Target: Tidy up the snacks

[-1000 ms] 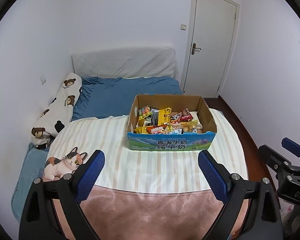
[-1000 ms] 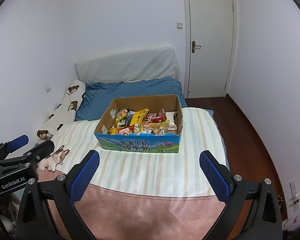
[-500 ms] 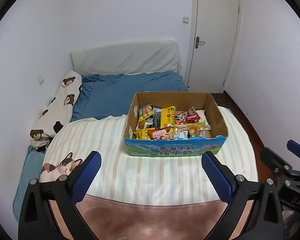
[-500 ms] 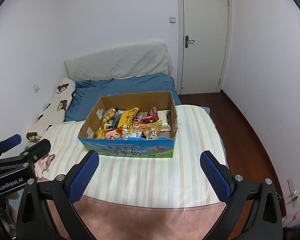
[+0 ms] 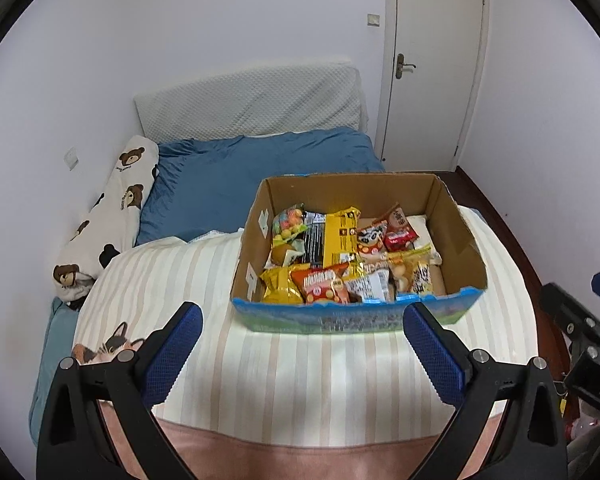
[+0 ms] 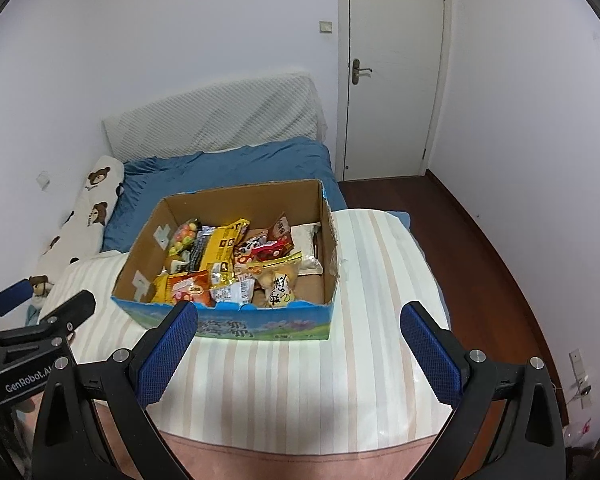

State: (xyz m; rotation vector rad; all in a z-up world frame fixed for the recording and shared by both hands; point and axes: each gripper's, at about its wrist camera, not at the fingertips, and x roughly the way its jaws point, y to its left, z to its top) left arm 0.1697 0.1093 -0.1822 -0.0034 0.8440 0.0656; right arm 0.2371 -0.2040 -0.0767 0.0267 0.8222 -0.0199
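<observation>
An open cardboard box [image 5: 456,232] with a blue printed front stands on the striped blanket [image 5: 300,380]. It holds several snack packets, among them a yellow bag [image 5: 340,236], a red packet [image 5: 398,236] and an orange bag [image 5: 320,284]. My left gripper [image 5: 300,316] hangs open just short of the box's front wall, nothing between its blue pads. My right gripper [image 6: 298,312] is open too, in front of the same box [image 6: 236,200], holding nothing. Each gripper shows at the edge of the other's view.
The bed has a blue sheet [image 5: 240,176], a bear-print pillow [image 5: 108,220] on the left and a cat plush [image 5: 108,348] near my left finger. A white headboard cushion [image 6: 220,116] leans on the wall. To the right are a shut door [image 6: 396,68] and wooden floor [image 6: 480,240].
Both grippers have come forward and down towards the box, which now looks larger and closer. The left jaws have spread slightly wider. The box and snacks have not moved.
</observation>
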